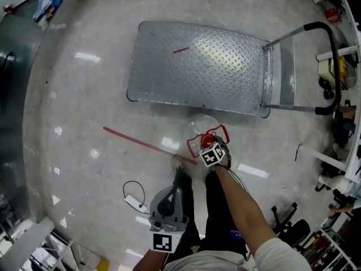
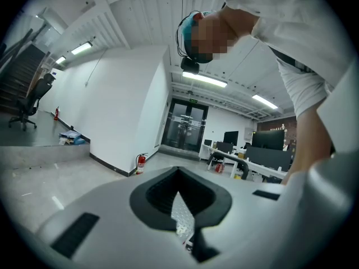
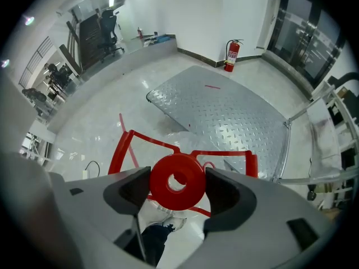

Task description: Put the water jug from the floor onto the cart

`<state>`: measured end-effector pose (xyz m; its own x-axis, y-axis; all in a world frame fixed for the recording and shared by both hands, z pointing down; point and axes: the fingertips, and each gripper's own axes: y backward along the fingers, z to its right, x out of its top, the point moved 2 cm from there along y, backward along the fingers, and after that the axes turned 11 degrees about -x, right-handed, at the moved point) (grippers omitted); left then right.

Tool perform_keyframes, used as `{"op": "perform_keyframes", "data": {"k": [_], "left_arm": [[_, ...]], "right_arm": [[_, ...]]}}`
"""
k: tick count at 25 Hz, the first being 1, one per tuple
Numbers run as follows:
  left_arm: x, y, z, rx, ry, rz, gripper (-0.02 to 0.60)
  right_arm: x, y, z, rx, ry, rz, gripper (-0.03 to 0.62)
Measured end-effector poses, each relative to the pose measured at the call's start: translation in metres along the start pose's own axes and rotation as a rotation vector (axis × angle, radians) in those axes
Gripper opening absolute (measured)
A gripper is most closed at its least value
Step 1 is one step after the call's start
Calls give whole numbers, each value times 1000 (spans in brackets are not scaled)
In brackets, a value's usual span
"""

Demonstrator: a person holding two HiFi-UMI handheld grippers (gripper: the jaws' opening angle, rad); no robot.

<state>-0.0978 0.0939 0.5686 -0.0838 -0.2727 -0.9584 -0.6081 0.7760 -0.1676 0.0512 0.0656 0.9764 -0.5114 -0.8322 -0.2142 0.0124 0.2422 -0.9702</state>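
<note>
My left gripper [image 2: 179,175] points out almost level with its jaws closed on nothing, only a sliver of tread plate showing through the slit between them. My right gripper [image 3: 178,178] points steeply down with its jaws spread wide, one either side of the red cap [image 3: 167,196] of the water jug [image 1: 198,127]. The clear jug stands on the floor [image 1: 84,95] with its red carry frame [image 3: 132,142] around the neck. Just beyond the jug sits the cart [image 1: 186,78], its push handle [image 1: 334,66] at the right end.
</note>
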Motion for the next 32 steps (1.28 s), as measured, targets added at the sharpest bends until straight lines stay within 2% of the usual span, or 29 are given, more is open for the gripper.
{"op": "perform_keyframes", "data": {"k": [15, 24, 32], "left_arm": [[6, 7, -14, 20, 6, 18, 3], [45, 17, -14, 57, -9, 92, 3], [85, 29, -4, 61, -19, 146, 3]], "right_arm": [[1, 19, -5, -2, 17, -30, 299], [6, 92, -11, 43, 72, -29, 299], [31, 168, 7, 33, 94, 5, 299]]}}
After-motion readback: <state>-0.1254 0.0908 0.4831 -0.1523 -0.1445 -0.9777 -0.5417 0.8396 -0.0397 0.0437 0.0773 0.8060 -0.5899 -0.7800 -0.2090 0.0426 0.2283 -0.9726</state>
